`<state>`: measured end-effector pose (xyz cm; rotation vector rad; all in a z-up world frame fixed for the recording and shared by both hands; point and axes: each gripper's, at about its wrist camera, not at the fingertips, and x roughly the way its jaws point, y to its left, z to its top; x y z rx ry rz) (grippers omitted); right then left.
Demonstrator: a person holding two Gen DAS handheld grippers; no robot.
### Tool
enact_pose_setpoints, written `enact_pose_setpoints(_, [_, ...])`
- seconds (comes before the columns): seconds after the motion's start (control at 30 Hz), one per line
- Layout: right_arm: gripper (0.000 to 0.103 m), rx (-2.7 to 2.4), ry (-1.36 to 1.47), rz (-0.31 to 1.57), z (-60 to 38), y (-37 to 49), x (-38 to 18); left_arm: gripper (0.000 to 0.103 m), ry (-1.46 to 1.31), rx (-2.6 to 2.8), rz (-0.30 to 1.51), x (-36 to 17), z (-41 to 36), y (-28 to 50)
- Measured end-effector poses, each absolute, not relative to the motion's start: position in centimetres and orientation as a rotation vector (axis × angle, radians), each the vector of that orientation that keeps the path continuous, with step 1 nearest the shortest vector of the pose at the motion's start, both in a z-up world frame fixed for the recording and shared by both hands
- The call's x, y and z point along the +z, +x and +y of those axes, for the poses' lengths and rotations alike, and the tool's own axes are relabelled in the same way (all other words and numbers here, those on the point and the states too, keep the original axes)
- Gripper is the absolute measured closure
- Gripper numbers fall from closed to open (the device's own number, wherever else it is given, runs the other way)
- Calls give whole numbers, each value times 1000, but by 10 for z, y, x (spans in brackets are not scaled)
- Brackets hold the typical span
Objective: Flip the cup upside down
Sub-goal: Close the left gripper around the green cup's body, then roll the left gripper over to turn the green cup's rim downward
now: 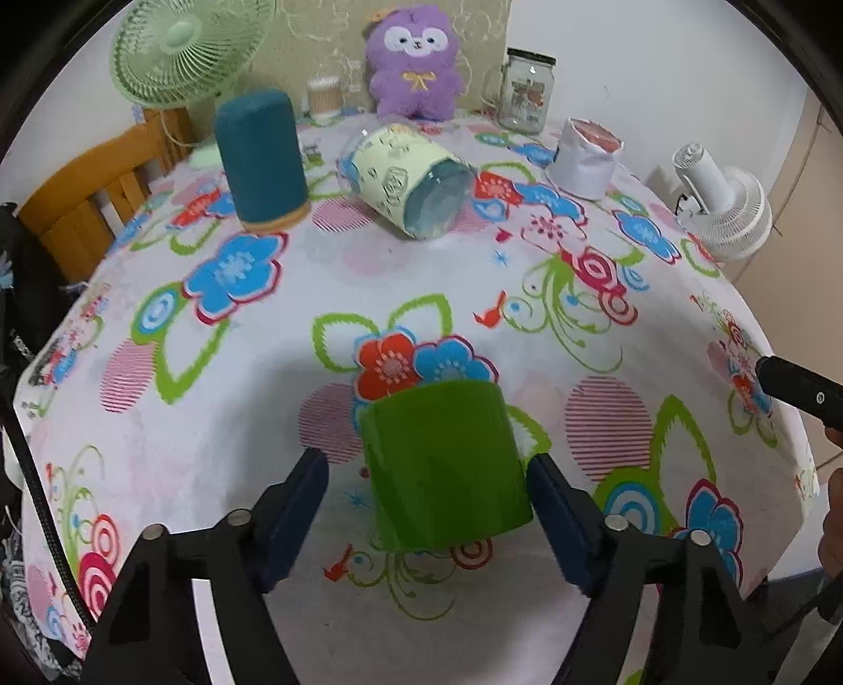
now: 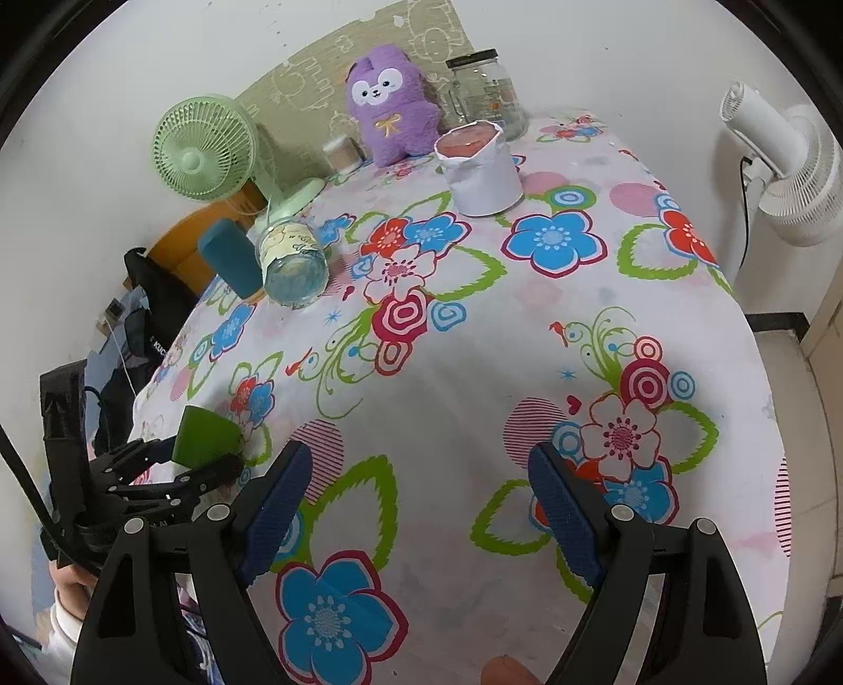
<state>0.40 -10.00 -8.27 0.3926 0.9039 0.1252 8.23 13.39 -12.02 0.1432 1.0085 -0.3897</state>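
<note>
A green cup (image 1: 445,463) stands on the flowered tablecloth (image 1: 421,295), wider at the bottom, between the fingers of my left gripper (image 1: 429,506). The right finger (image 1: 558,516) touches or nearly touches the cup; the left finger (image 1: 295,516) stands clear of it, so the jaws are open. The same cup shows in the right wrist view (image 2: 203,437) at the table's left edge with the left gripper around it. My right gripper (image 2: 421,506) is open and empty above the near part of the table.
A teal cup (image 1: 262,158) stands upside down at the back left. A glass jar with a pale label (image 1: 408,179) lies on its side. A white paper-wrapped cup (image 1: 585,158), a glass mug (image 1: 527,89), a purple plush toy (image 1: 413,63) and two fans (image 1: 179,47) stand behind.
</note>
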Motion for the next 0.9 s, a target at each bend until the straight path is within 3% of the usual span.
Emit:
enact_pose_setpoints(0.1, [17,128,396,905,-100,6,-84,26,151,-384,1002,-121,133,81])
enact_pose_setpoints(0.37, [17,143,401,904,-96,7,-86,47,135,-364,987,-116,139,78])
enact_pose_setpoints(0.67, [17,239,372,891,-79,5,-88,47,132,-398,1036,-99,154,80])
enact_pose_setpoints(0.9, [17,425,263,837,-53,-1,-78,47,338,-452,1118,-69,155,88])
